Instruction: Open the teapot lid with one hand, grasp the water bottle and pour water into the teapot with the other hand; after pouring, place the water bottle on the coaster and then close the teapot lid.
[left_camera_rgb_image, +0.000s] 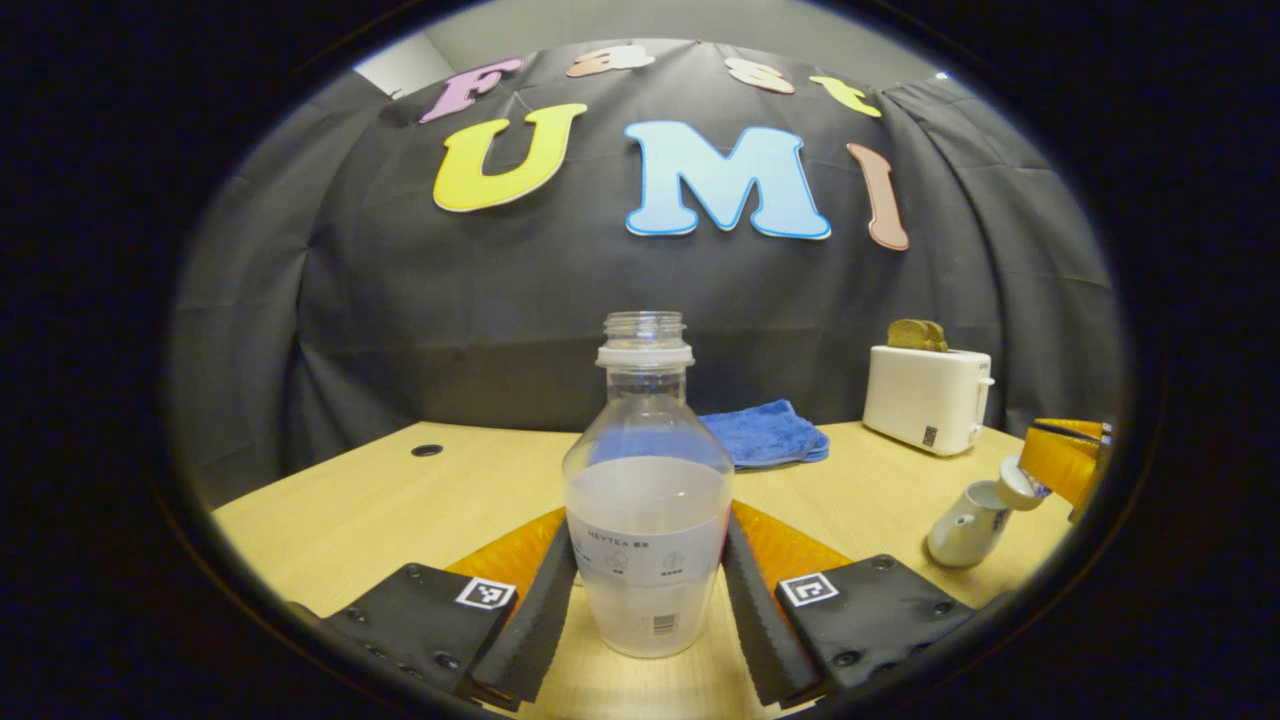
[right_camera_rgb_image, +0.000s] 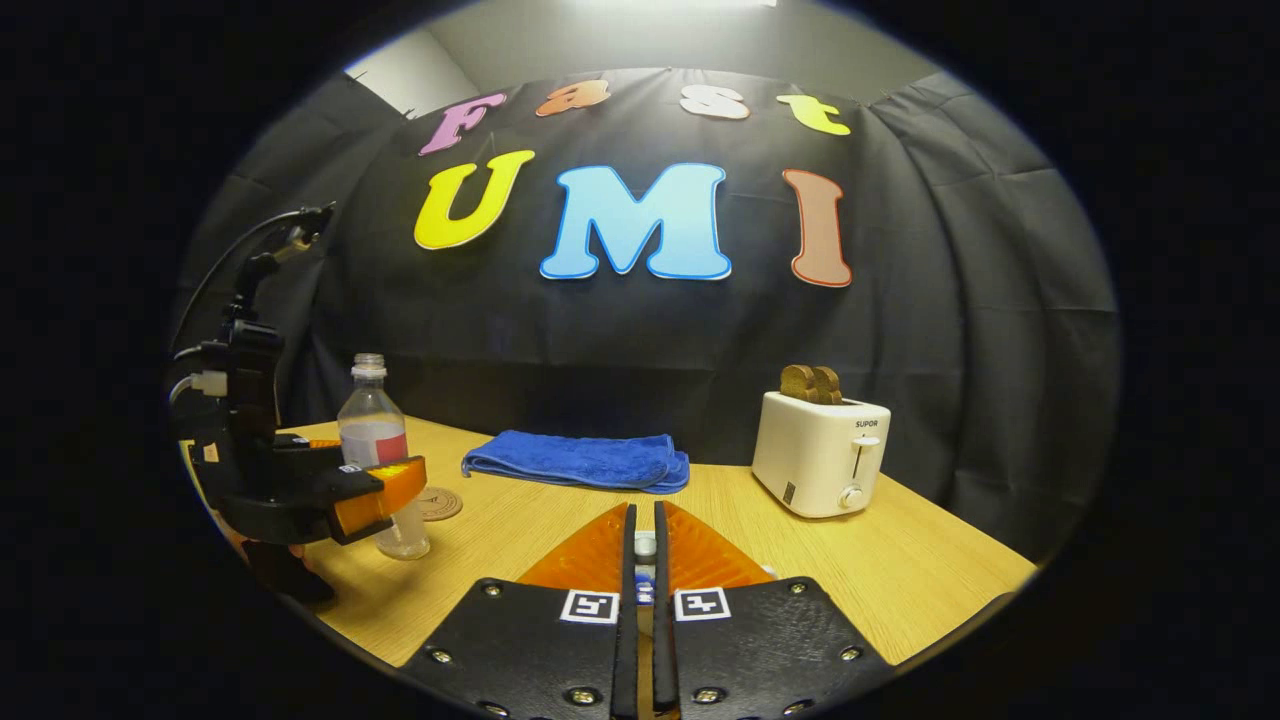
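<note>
A clear water bottle (left_camera_rgb_image: 645, 500) with no cap, about half full, stands on the wooden table (left_camera_rgb_image: 400, 510). My left gripper (left_camera_rgb_image: 648, 525) is shut on its lower body, one finger on each side. In the right gripper view the bottle (right_camera_rgb_image: 372, 430) and the left gripper (right_camera_rgb_image: 385, 490) are at the left, next to a round coaster (right_camera_rgb_image: 440, 503). The white teapot (left_camera_rgb_image: 965, 525) sits at the right with its mouth uncovered. My right gripper (left_camera_rgb_image: 1045, 470) holds the teapot lid (left_camera_rgb_image: 1020, 485) tilted just above it. A bit of that lid (right_camera_rgb_image: 645, 560) shows between the nearly closed fingers of the right gripper (right_camera_rgb_image: 645, 512).
A white toaster (right_camera_rgb_image: 820, 450) with two slices of bread stands at the back right. A folded blue towel (right_camera_rgb_image: 580, 460) lies at the back middle. There is a small round hole (left_camera_rgb_image: 427, 450) in the table at the far left.
</note>
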